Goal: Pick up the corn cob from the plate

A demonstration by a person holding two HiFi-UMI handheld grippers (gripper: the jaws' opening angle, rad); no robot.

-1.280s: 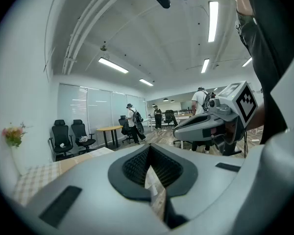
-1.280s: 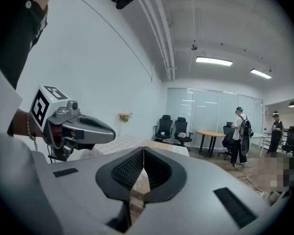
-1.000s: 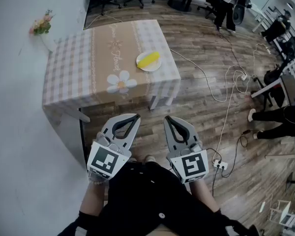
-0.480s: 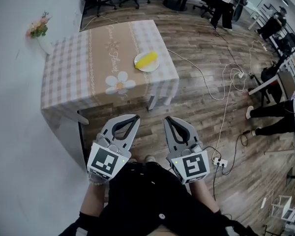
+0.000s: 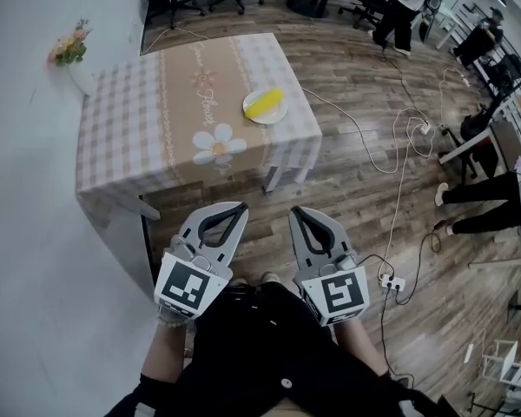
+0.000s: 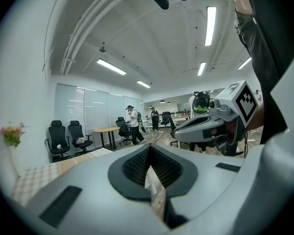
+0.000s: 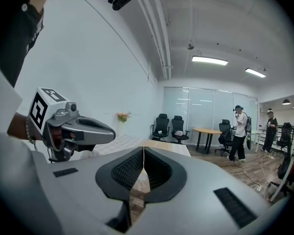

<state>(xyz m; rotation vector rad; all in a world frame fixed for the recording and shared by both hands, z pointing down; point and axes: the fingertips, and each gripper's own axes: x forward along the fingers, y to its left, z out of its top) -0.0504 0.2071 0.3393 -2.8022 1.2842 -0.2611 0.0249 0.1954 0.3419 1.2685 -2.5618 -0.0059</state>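
Changes were slight and confined to the head view. The table, carrying the plate and corn cob, drifted a little to the left in the frame, then back, and ended marginally right of where it first stood. The power strip on the floor crept up the frame across the three pictures. The standing person in the background shifted towards the upper right and was cut more by the top edge.

Head view steeply down over table
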